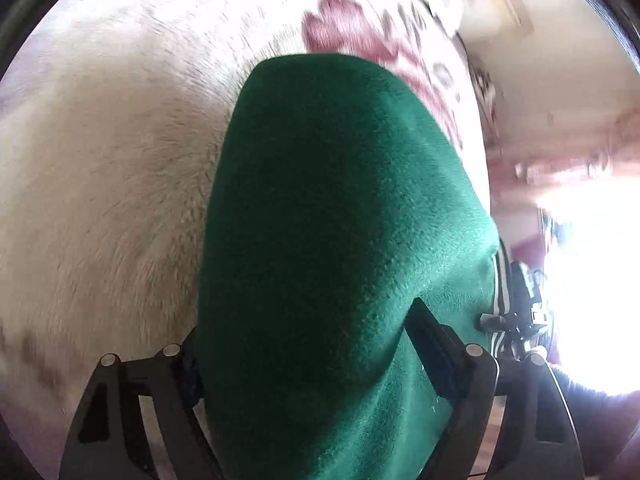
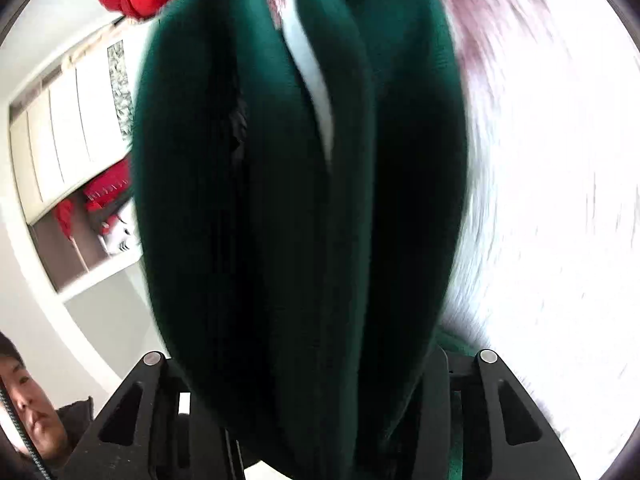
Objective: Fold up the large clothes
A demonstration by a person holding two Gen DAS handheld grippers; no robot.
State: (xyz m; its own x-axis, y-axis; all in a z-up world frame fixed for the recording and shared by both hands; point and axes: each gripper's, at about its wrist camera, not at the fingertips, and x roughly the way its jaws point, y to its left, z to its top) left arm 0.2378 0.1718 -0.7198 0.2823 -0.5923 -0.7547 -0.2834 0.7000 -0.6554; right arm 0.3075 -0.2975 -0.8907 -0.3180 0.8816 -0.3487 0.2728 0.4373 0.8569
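Jaws of both the left gripper (image 1: 304, 360) and right gripper (image 2: 316, 364) are clamped on the bunched green garment (image 1: 340, 220), lifted over the fluffy blanket (image 1: 100, 180), so folding looks barely underway.

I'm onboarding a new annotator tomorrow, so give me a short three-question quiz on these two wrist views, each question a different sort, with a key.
1. True or false: the left gripper has green fabric between its jaws.
2. Multiple choice: in the right wrist view, the green garment in the right gripper looks
A) like a single flat layer
B) bunched into several folds
C) rolled into a ball on the floor
3. Fill in: behind the green garment in the left wrist view lies a fuzzy ___ blanket with pink patterning.

Key: 1 true; 2 B; 3 white (cream).
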